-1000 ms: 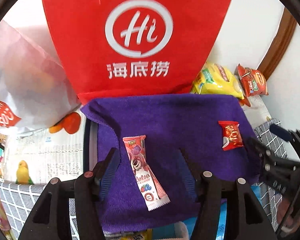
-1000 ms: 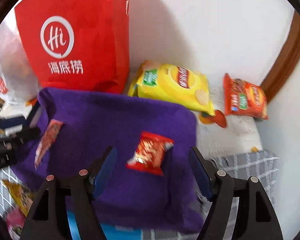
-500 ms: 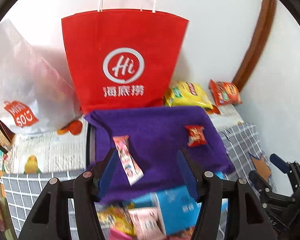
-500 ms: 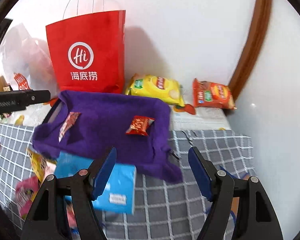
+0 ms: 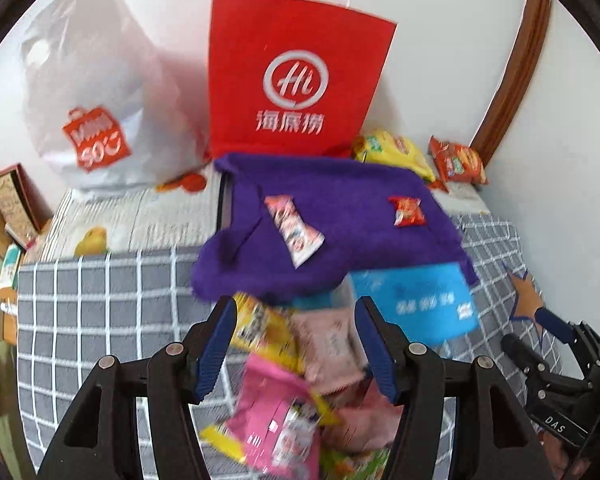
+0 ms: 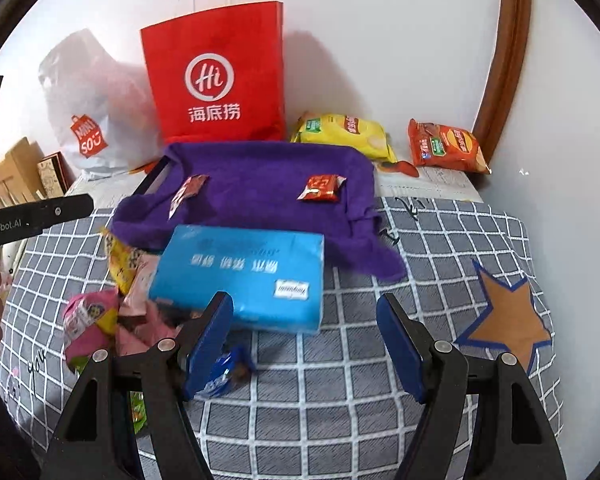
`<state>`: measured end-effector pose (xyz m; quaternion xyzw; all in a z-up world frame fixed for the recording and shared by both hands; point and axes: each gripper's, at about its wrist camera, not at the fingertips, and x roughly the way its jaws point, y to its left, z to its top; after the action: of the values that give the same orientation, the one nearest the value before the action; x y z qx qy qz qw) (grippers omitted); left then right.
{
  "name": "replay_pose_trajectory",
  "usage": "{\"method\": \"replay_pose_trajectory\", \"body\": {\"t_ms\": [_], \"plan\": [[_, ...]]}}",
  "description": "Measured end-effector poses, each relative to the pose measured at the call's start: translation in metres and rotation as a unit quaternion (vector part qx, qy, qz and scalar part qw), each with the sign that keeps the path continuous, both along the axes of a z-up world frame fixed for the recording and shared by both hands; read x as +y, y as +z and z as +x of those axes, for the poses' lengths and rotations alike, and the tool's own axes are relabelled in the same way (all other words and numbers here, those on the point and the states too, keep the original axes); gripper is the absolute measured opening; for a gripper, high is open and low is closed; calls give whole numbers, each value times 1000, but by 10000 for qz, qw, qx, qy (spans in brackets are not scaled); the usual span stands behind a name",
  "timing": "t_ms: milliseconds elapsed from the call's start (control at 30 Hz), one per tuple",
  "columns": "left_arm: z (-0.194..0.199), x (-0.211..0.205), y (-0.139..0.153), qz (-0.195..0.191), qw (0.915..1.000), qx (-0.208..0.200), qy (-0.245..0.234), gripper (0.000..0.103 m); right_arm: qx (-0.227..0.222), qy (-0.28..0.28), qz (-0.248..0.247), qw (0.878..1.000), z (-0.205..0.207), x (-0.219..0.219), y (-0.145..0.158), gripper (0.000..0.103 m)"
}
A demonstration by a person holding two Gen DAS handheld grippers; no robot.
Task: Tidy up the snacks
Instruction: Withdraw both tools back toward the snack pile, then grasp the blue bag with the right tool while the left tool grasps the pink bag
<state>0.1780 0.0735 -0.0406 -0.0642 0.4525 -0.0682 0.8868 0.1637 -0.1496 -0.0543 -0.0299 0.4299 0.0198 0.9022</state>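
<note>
The snack pile (image 5: 292, 368) lies just beyond the empty, parted left gripper (image 5: 296, 344), left of the likewise parted right gripper (image 6: 304, 340).

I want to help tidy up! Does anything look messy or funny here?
Yes. A jumbled snack pile lies heaped beside the blue box, some packets half under the purple cloth. The cloth's front edge droops unevenly over the box. Only two snacks sit neatly on top.
</note>
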Motion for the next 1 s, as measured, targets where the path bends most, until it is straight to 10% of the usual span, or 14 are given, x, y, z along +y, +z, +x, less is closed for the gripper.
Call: {"method": "replay_pose_trajectory", "body": {"t_ms": [1000], "plan": [[-45,50,-50,-252,9987,360,251,68,647,932,376,9928,-9,39,-102,74]]}}
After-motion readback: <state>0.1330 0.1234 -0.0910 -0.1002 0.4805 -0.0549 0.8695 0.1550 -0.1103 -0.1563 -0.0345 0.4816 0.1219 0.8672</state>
